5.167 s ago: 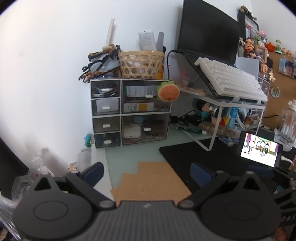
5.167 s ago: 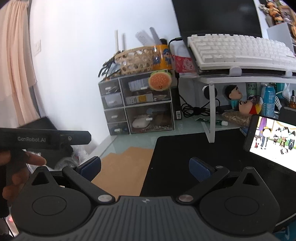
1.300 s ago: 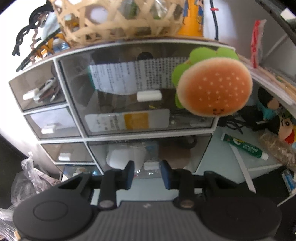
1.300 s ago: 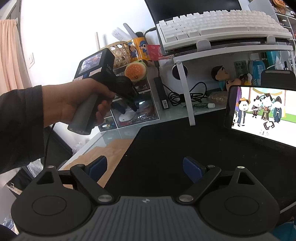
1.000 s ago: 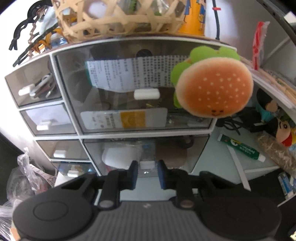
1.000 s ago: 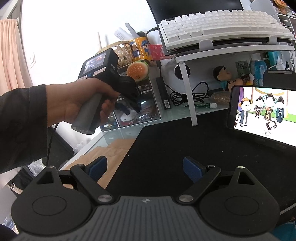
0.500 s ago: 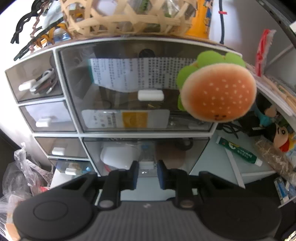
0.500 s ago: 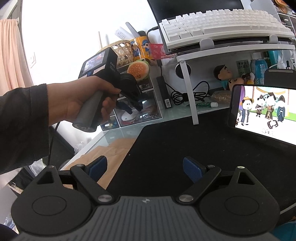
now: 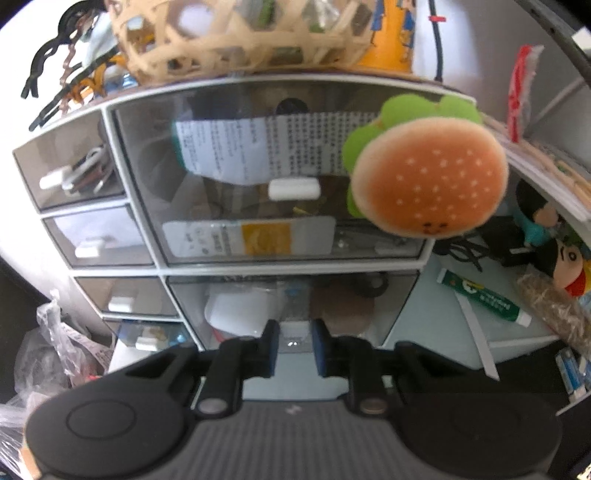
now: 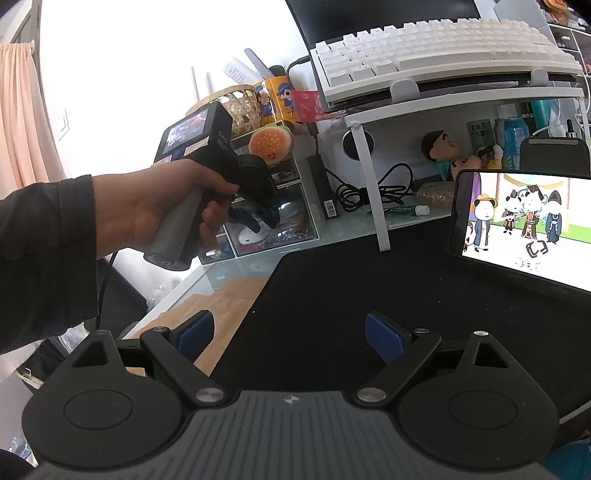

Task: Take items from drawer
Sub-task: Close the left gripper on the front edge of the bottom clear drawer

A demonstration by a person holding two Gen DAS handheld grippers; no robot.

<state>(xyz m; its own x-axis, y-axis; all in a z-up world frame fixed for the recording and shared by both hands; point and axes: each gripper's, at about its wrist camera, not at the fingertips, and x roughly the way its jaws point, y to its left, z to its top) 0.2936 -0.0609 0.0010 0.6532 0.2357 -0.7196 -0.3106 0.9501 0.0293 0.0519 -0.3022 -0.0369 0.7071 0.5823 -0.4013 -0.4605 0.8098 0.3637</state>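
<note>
A small white drawer unit (image 9: 159, 258) with smoky clear drawers fills the left wrist view. My left gripper (image 9: 293, 334) is at the bottom large drawer (image 9: 373, 299), its blue pads shut on the drawer's white handle (image 9: 293, 326). Inside that drawer lie a white rounded item (image 9: 236, 310) and a brown one (image 9: 343, 306). The drawer looks closed. In the right wrist view a hand (image 10: 162, 210) holds the left gripper (image 10: 255, 221) against the unit. My right gripper (image 10: 290, 332) stands open and holds nothing, over the black desk mat (image 10: 369, 280).
A burger plush (image 9: 428, 177) hangs at the upper drawer's right corner. A woven basket (image 9: 236, 33) sits on top of the unit. To the right are a white stand leg (image 10: 373, 192), a green tube (image 9: 484, 295), cables and a lit phone (image 10: 524, 225).
The left gripper came from the desk's front up to the drawer unit, and its pads closed in on the bottom drawer's handle. The right gripper has stayed put.
</note>
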